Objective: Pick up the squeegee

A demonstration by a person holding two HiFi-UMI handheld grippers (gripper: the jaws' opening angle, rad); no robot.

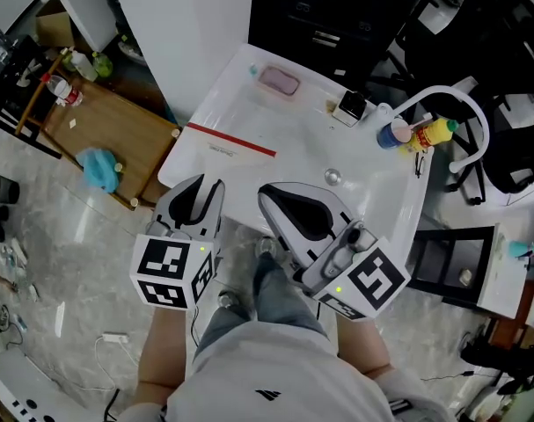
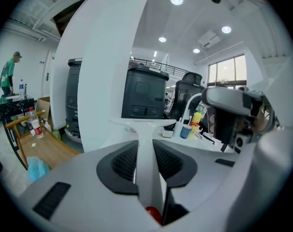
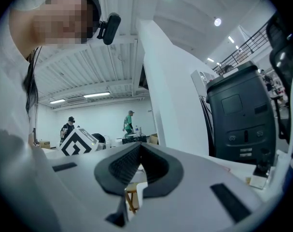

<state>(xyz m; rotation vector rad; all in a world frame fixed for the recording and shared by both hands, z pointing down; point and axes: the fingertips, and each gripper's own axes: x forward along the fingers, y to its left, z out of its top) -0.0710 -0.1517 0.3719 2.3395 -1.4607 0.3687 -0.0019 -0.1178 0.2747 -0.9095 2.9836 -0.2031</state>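
1. The squeegee [image 2: 142, 123] is in my left gripper [image 2: 144, 145]. Its white handle runs straight up between the two black pads, and its T-shaped head stands out past the fingertips.
2. In the head view, a red edge [image 1: 231, 140] lies ahead of that gripper, over the white counter [image 1: 372, 192]. I take it for the blade of the same squeegee.
3. My left jaws are closed to a middling width on the handle, with the pads pressing on both sides of it.
4. My right gripper [image 3: 139, 151] holds nothing. Its jaws are drawn together at the tips, and only a slit shows lower down. It hangs beside the left gripper, at the near edge of the counter.
5. Further out on the counter are a pink block [image 1: 279, 82] and a yellow bottle [image 1: 435, 132] by the white faucet [image 1: 451, 95], all well apart from the squeegee.
6. As I judge it, the grasp is made and the squeegee seems raised off the counter. White on white, I cannot tell for sure that the head is clear.
7. What is left is little: hold it firm and keep it from slipping in the pads.
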